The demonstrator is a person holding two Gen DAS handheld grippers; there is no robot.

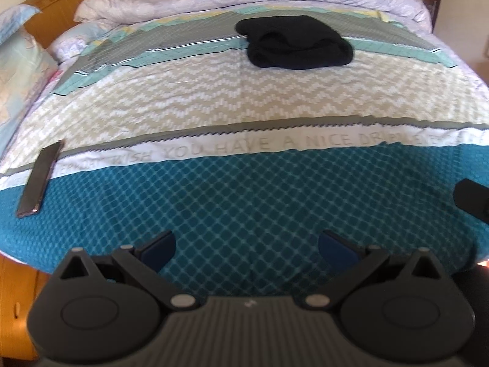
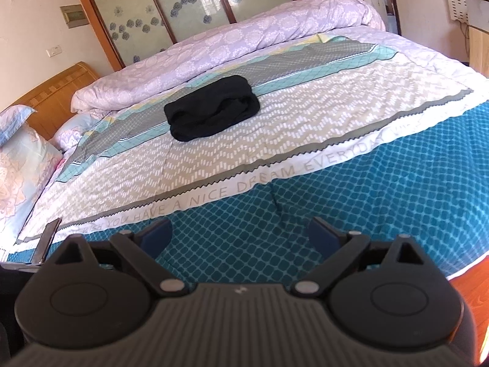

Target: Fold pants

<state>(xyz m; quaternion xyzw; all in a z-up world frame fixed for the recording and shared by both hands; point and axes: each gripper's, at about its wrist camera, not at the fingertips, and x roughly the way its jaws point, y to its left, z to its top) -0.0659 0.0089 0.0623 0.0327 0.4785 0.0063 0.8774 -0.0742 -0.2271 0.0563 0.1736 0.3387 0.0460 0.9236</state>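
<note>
The black pants [image 1: 295, 42] lie folded into a compact bundle on the far part of the bed, on the grey and teal stripes; they also show in the right wrist view [image 2: 212, 107]. My left gripper [image 1: 246, 243] is open and empty, low over the blue diamond-patterned near edge of the bedspread, far from the pants. My right gripper [image 2: 240, 234] is open and empty too, over the same blue band. The right gripper's edge shows at the right of the left wrist view [image 1: 472, 197].
A dark phone [image 1: 39, 180] lies at the bed's near left edge, also in the right wrist view [image 2: 47, 241]. A rolled lilac duvet [image 2: 229, 46] lies along the far side. Pillows [image 2: 21, 165] and a wooden headboard [image 2: 58, 88] are at left. Wooden floor [image 2: 470, 290] at right.
</note>
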